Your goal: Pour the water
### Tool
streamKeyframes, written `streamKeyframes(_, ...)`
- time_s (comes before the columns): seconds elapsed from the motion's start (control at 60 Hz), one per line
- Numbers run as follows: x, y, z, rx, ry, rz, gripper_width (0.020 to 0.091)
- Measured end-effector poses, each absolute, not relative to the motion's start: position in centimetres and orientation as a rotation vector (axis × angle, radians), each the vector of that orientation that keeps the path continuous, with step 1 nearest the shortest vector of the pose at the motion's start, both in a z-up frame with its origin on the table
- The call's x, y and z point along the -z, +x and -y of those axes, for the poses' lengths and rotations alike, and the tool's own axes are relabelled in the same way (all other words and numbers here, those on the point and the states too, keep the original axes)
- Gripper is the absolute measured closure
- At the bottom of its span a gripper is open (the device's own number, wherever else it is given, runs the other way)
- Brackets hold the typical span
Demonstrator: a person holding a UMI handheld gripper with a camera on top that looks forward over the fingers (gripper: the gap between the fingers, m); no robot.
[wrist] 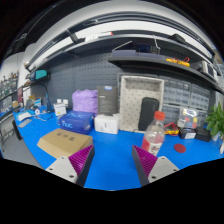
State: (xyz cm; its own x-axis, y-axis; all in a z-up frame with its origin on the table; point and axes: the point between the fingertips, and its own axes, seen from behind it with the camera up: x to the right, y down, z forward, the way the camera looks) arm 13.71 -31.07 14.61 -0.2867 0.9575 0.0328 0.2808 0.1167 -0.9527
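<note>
A clear plastic bottle [153,134] with a red cap and a reddish label stands upright on the blue table top [112,150], just beyond my right finger. My gripper [112,158] hangs over the blue surface with its fingers wide apart and nothing between them. The purple pads [82,160] face each other across bare blue table. The bottle is outside the gap, ahead and to the right. A small red lid-like thing [180,147] lies on the table right of the bottle.
A brown cardboard box [62,142] lies ahead left of the fingers. Behind it are a dark blue box [76,121], a purple bag [85,100] and a white box [106,123]. A framed mesh panel [138,102] stands at the back. A green plant [214,120] is at far right.
</note>
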Motion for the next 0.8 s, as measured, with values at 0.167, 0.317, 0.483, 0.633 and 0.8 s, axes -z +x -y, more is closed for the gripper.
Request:
streamKeyframes(0.167, -12.3, 12.9, 24.1, -1.114, -1.326, 1.584, 0.0346)
streamKeyframes(0.317, -9.6, 11.1, 19.0, -1.063, -1.395, 1.544, 0.0348)
streamKeyframes(0.483, -8.5, 7.4, 18.1, -1.078, -1.397, 1.544, 0.0345)
streamKeyframes(0.633, -8.5, 3.7, 19.5, -1.123, -1.36, 1.556, 0.0344)
streamKeyframes(0.8, -8.6, 0.9, 20.3, -1.15, -1.297, 1.537, 0.0529)
